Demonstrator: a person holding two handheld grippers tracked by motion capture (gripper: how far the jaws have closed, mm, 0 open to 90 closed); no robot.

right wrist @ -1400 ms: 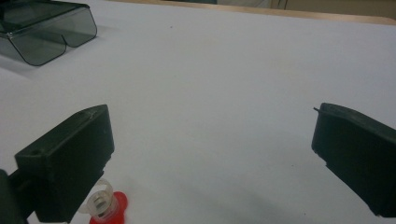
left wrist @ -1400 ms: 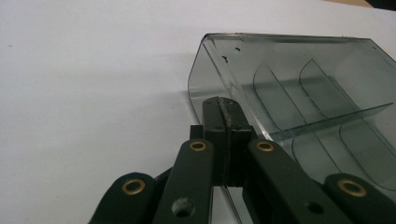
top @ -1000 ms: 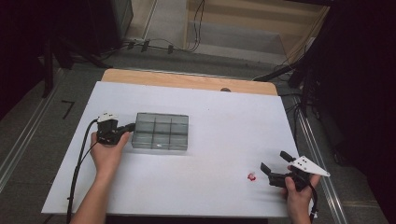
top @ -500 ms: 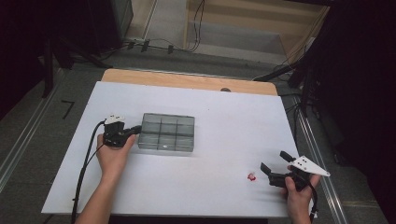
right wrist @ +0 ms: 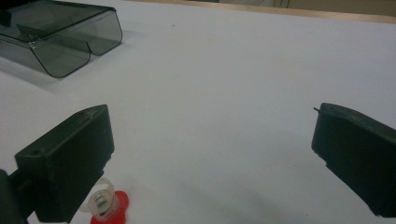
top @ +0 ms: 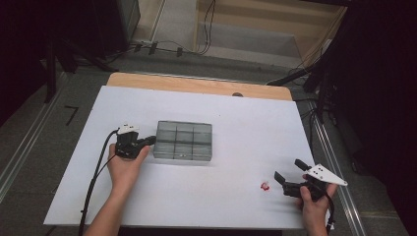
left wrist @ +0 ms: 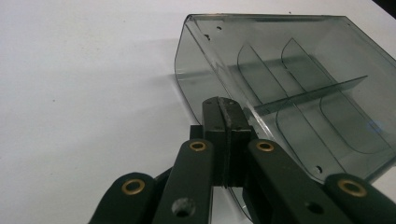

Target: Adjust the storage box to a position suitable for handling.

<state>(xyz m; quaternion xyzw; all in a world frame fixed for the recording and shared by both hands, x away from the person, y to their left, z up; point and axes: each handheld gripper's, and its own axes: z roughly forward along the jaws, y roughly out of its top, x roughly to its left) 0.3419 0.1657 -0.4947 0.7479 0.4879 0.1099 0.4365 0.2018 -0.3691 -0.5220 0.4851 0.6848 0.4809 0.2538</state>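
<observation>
White tabletop [top: 147, 206], dark room around it. Toward its left edge, the left gripper [top: 147, 141] is clamped on the wall of the smoky divided box [top: 184, 141]; its compartments look empty. Near the front right corner, the right gripper [top: 290, 173] gapes wide, holding nothing, beside the small red piece [top: 265, 186]. Most work remains, I'd say.

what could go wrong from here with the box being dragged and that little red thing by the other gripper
The left gripper pinches only the thin end wall of the compartment box, so the box could slip free or swing round as it slides. The small red piece lies beside the open right gripper, close to one jaw; a careless approach might knock it away rather than catch it.
</observation>
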